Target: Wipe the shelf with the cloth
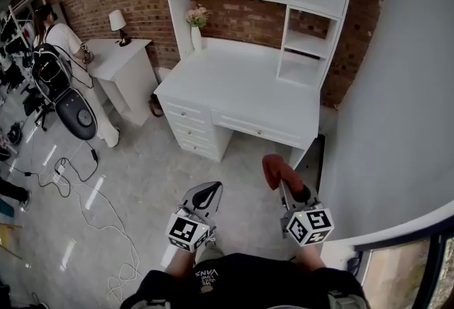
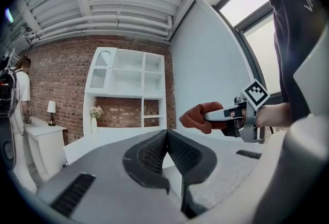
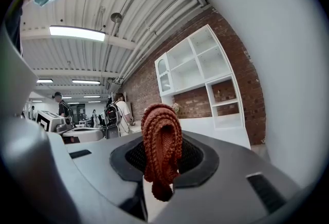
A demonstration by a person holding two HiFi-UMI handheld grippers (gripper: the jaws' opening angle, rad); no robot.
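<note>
None of the wiping seemed done: the right gripper (image 1: pixel 286 187) pinched the rust-red cloth (image 1: pixel 275 169) at 5 o'clock, well apart from the white shelf (image 1: pixel 303 42) at 1 o'clock, and the left gripper (image 1: pixel 204 195) hung empty, jaws pressed together.

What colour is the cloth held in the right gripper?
The cloth is rusty reddish-brown, clearest in the right gripper view.

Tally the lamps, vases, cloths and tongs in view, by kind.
Small white-shaded table lamp: 1
Tall white vase of pale flowers: 1
Rust-red knitted cloth: 1
Grey left tongs and right tongs: 2
Total: 5
</note>
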